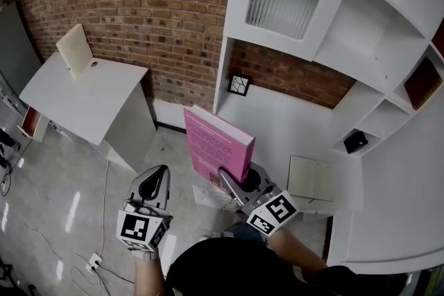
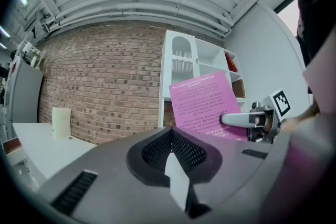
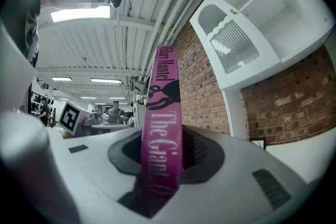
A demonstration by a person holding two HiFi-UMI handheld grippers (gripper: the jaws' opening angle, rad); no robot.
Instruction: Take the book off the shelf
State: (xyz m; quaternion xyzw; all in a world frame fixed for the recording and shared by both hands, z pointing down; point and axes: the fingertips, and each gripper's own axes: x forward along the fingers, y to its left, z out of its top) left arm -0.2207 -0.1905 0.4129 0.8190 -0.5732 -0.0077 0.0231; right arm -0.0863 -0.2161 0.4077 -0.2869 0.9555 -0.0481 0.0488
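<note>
A pink book (image 1: 216, 144) stands upright in the air in front of the white shelf unit (image 1: 388, 31), clear of its shelves. My right gripper (image 1: 233, 185) is shut on the book's lower edge. In the right gripper view the pink spine (image 3: 164, 128) runs up between the jaws. The left gripper view has the book's back cover (image 2: 206, 105) at the right, with the right gripper's finger across it. My left gripper (image 1: 154, 185) hangs to the book's left, above the floor. Its jaws are together and hold nothing.
On the unit's white counter (image 1: 277, 118) lies a beige book (image 1: 311, 179), and a small black frame (image 1: 238, 84) leans at its back. Cubbies hold a black object (image 1: 356, 142) and a red book (image 1: 422, 83). On the left a white table (image 1: 83, 100) carries a cream board (image 1: 75, 50).
</note>
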